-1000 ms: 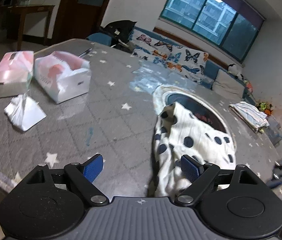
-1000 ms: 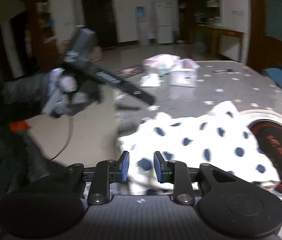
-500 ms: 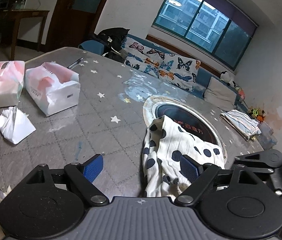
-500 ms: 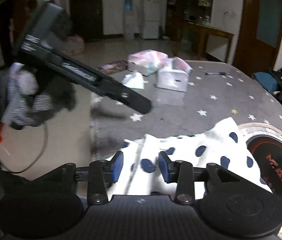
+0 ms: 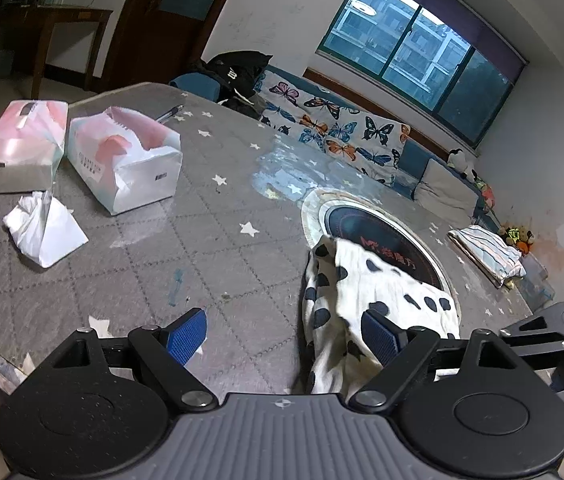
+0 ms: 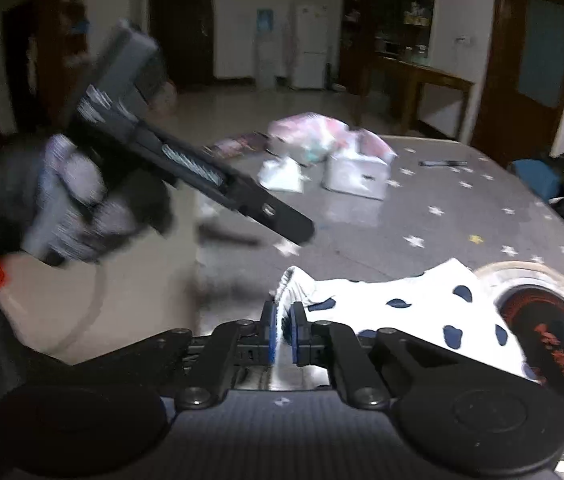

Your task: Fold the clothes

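Observation:
A white cloth with dark blue spots lies bunched on the grey star-patterned table, partly over a round black hob inset. My left gripper stands open near the table's front edge. Its right pad is against the cloth's near fold, and only bare table lies between its fingers. In the right wrist view my right gripper has its jaws closing. A corner of the spotted cloth is pinched between its blue pads. A gloved hand holds the left gripper's body to the upper left.
Two pink-and-white tissue packs and a crumpled tissue sit at the table's left. A pen lies farther back. A folded striped cloth rests at the right edge. A butterfly-print sofa stands behind the table.
The right gripper's pads, apart over the cloth before, have come together on a cloth corner. The left gripper stayed open and barely shifted.

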Motion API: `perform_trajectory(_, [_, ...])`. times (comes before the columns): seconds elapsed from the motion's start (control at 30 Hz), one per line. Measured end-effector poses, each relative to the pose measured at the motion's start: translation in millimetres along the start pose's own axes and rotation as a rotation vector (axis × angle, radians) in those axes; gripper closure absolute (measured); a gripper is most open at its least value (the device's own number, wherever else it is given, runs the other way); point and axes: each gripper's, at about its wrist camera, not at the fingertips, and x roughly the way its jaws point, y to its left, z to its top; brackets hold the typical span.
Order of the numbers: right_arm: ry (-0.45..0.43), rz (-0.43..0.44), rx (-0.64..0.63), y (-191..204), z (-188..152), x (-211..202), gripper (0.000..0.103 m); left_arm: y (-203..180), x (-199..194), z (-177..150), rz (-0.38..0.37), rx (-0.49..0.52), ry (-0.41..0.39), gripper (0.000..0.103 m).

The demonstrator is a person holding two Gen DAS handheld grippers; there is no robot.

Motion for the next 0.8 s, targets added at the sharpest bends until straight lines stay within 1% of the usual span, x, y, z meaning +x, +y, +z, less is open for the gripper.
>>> perform_trajectory(0.07, [0.012, -0.013, 0.000, 1.7, -2.2, 6.9, 0.087, 0.8, 0.0, -1.1, -0.001, -0.004, 0.002, 0.016])
perform_trajectory(0.1, [0.009, -0.018, -0.010, 3.8, -1.9, 6.9, 0.086, 1.2, -1.1, -1.4, -0.001, -0.003, 0.001, 0.016])
perform_trajectory(0.13, [0.006, -0.023, -0.019, 6.0, -1.6, 6.8, 0.080, 1.9, -1.8, -1.4, 0.002, -0.004, 0.000, 0.016])
perform_trajectory(0.17, [0.004, -0.028, -0.034, 8.9, -1.0, 6.5, 0.064, 2.7, -2.6, -1.4, 0.004, -0.004, -0.001, 0.016])
perform_trajectory(0.23, [0.001, -0.037, -0.077, 17.1, 0.8, 5.9, 0.048, 4.9, -2.3, -1.3, 0.012, -0.009, 0.000, 0.016])
perform_trajectory(0.3, [0.019, -0.054, -0.120, 26.8, -0.2, 13.0, 0.050, 6.1, -1.6, -2.0, 0.012, -0.017, 0.003, 0.016])
perform_trajectory(0.37, [0.046, -0.085, -0.138, 32.1, -4.4, 22.4, 0.056, 5.8, -1.4, -3.1, 0.008, -0.017, 0.005, 0.016])
perform_trajectory(0.4, [0.055, -0.094, -0.136, 32.5, -6.3, 25.7, 0.058, 5.4, -1.7, -3.6, 0.006, -0.016, 0.005, 0.016])
perform_trajectory(0.57, [0.077, -0.103, -0.092, 24.8, -6.1, 30.1, 0.075, 6.4, -3.2, -4.2, 0.004, -0.018, 0.002, 0.016])
perform_trajectory(0.6, [0.077, -0.104, -0.086, 23.4, -5.5, 29.5, 0.077, 6.5, -3.4, -4.3, 0.002, -0.020, 0.000, 0.016])
perform_trajectory(0.67, [0.062, -0.097, -0.060, 18.2, -3.2, 25.9, 0.086, 6.2, -4.0, -4.9, 0.000, -0.022, -0.002, 0.016])
perform_trajectory(0.73, [0.046, -0.083, -0.024, 11.0, -1.7, 20.6, 0.089, 5.4, -4.8, -4.8, -0.004, -0.021, -0.003, 0.016])
perform_trajectory(0.8, [0.033, -0.067, 0.010, 3.9, -0.7, 15.0, 0.090, 4.5, -6.2, -3.4, -0.008, -0.018, -0.007, 0.016])
